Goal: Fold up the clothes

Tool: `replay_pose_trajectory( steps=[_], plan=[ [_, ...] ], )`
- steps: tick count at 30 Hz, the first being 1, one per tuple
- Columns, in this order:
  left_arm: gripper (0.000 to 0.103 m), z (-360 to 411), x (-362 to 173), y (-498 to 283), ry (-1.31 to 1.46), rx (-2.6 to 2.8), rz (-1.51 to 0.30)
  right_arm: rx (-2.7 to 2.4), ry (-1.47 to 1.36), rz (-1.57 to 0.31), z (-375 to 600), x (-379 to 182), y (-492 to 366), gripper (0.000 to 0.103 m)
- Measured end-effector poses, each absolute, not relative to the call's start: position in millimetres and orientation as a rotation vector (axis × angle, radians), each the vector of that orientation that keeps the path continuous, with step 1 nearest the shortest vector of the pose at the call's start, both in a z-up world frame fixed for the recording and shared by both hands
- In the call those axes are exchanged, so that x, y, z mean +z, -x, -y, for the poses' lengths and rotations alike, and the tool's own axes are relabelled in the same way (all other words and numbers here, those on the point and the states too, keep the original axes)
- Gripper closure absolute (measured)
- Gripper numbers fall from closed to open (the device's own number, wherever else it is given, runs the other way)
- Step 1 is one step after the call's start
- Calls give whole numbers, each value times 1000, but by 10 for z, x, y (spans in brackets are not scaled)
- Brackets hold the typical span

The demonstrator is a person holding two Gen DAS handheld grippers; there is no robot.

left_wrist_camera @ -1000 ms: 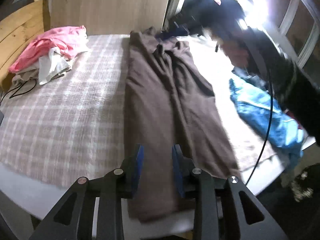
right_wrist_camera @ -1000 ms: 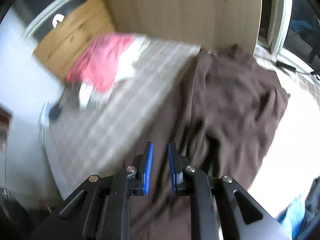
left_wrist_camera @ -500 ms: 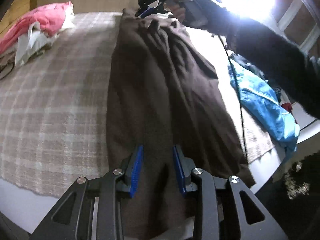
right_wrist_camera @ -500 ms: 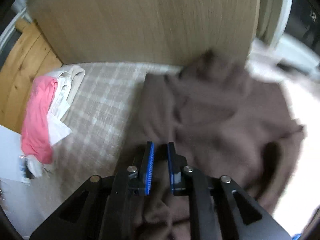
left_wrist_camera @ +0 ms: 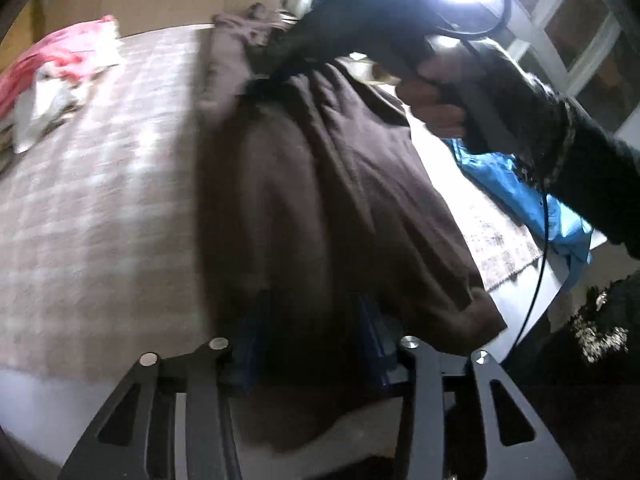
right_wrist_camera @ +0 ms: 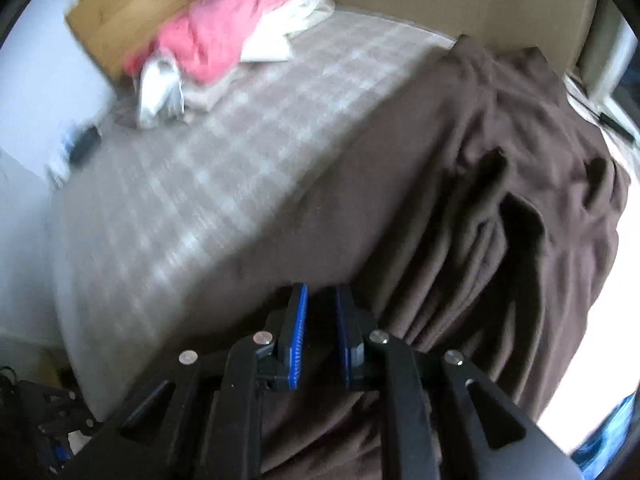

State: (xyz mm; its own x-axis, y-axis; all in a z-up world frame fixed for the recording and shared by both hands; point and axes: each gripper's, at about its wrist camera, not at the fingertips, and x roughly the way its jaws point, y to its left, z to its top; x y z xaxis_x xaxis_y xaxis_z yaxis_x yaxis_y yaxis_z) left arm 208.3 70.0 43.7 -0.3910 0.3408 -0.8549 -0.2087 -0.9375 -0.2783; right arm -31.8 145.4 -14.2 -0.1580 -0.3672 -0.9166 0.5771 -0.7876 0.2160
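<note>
L tongs [left_wrist_camera: 312, 344] are opening, brown fabric draped over and between the blue pads, which look too wide apart to press it. R tongs [right_wrist_camera: 320, 336] narrow, dark cloth in the gap and bunching from there, so prob. pinching the brown garment [right_wrist_camera: 460, 208].

Risk: w/ L letting go while R pulls, hem may slide off the bed [left_wrist_camera: 100, 200] edge, or the fold lands skewed. Black cable [left_wrist_camera: 536, 280] hangs near the hem, could snag.

Garment: long, dark brown, soft, wrinkled, lying lengthwise on the plaid bed, near end over the edge. Pink pile [right_wrist_camera: 224, 36] well apart; blue garment [left_wrist_camera: 516, 192] beside it.
</note>
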Motion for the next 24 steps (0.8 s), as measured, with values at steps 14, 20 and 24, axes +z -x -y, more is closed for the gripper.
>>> replay_pose_trajectory(
  steps=[14,20,24],
  plan=[
    [63,-412,621,-2092,1435,2203,3,-1856,-1615,78,-1805,-111,-1017,88],
    [64,-614,350,-2062,1433,2006,-232,-1987,-1731,187,-2131,-55,-1636,88],
    [63,-593,377,-1999,1389,1971,-197,-2173,-1613,294,-2178,176,-1884,83]
  ],
)
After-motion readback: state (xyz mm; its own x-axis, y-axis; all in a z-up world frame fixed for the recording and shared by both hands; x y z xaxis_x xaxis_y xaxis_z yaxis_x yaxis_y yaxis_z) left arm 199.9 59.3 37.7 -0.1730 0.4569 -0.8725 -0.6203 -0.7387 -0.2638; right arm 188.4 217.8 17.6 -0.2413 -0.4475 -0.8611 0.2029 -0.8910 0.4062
